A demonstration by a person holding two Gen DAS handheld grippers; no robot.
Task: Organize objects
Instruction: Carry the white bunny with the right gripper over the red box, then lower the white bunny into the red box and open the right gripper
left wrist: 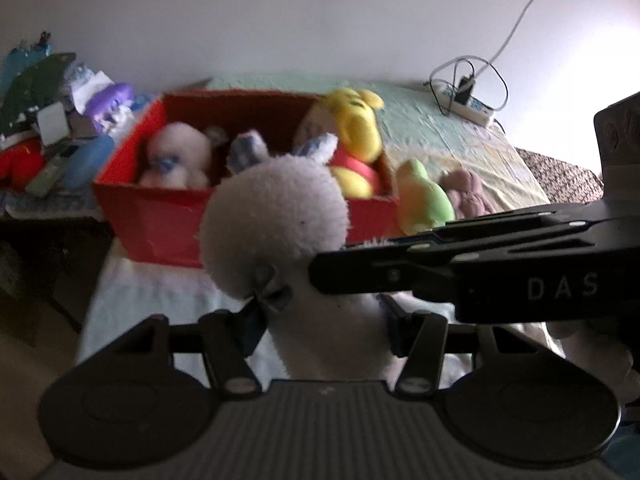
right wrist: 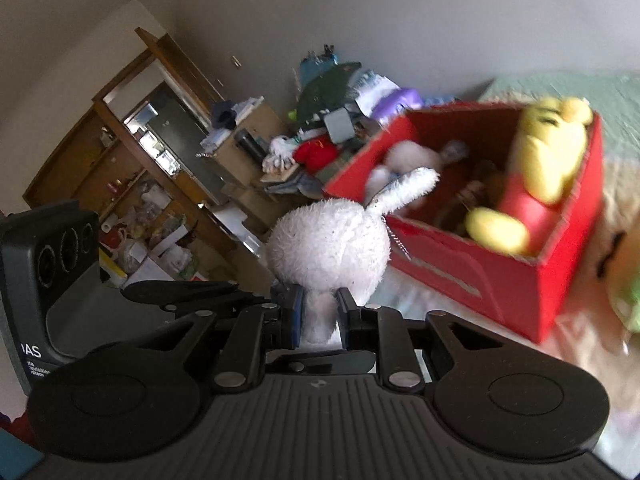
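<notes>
Both claws, left gripper (left wrist: 324,316) and right gripper (right wrist: 318,314), clenched one fluffy white plush rabbit (left wrist: 276,216), unboxed; red cardboard box (left wrist: 168,220) part-filled, green-yellow plush (left wrist: 424,200) left outside.

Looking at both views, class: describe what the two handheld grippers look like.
Both are black. The left gripper and right gripper have ribbed grey bodies, round black discs, silver-riveted linkage arms and blue-edged pads. The right one's side bears white letters "DAS".
</notes>
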